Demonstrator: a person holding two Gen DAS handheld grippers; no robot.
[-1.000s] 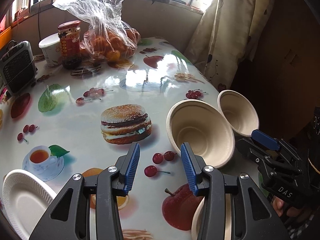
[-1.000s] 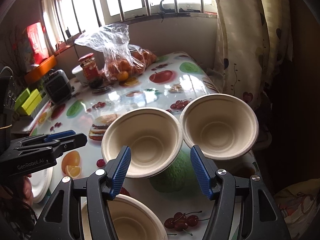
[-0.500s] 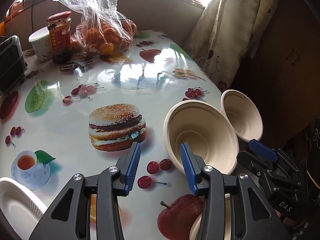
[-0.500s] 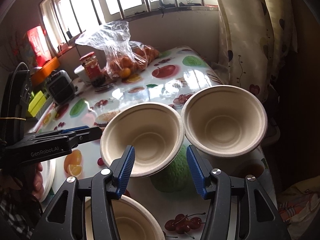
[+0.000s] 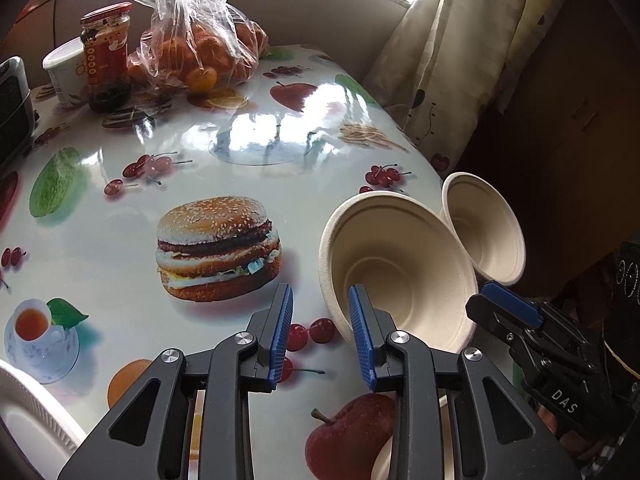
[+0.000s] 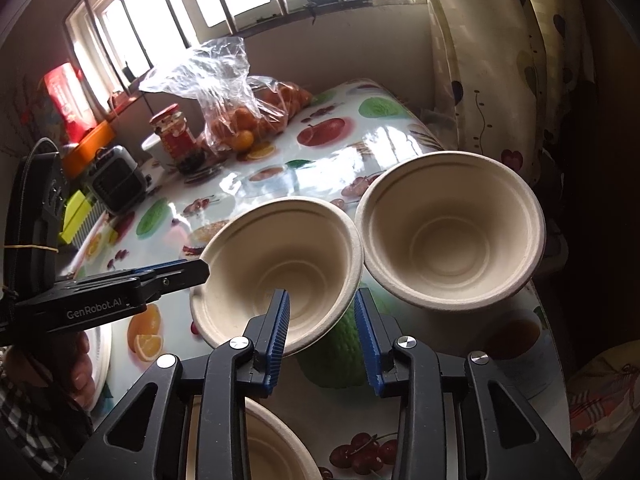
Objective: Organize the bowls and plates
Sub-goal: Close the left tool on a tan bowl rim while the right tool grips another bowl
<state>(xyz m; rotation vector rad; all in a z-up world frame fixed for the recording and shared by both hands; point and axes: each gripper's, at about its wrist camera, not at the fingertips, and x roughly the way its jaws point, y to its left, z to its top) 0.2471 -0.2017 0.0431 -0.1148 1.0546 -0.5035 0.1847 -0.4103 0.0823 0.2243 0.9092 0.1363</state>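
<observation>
Right wrist view looks down past the right gripper [image 6: 320,328], whose blue-padded jaws are closing across the near rim of the middle bowl [image 6: 280,268]; one pad sits inside the bowl, the other outside, not yet pinching as far as can be seen. Nearest, a third bowl [image 6: 272,440] lies partly hidden under the gripper. Just beyond, the far bowl [image 6: 448,232] touches the middle one rim to rim by the edge of the table [image 6: 360,160]. All are beige, matte moulded-pulp bowls, ridged inside, probably light, fairly stiff and easily crushed, so the rim is the sensible hold. Left wrist view shows the left gripper [image 5: 320,332] narrowing on nothing beside the middle bowl, and a white plate [image 5: 28,420] at lower left.
</observation>
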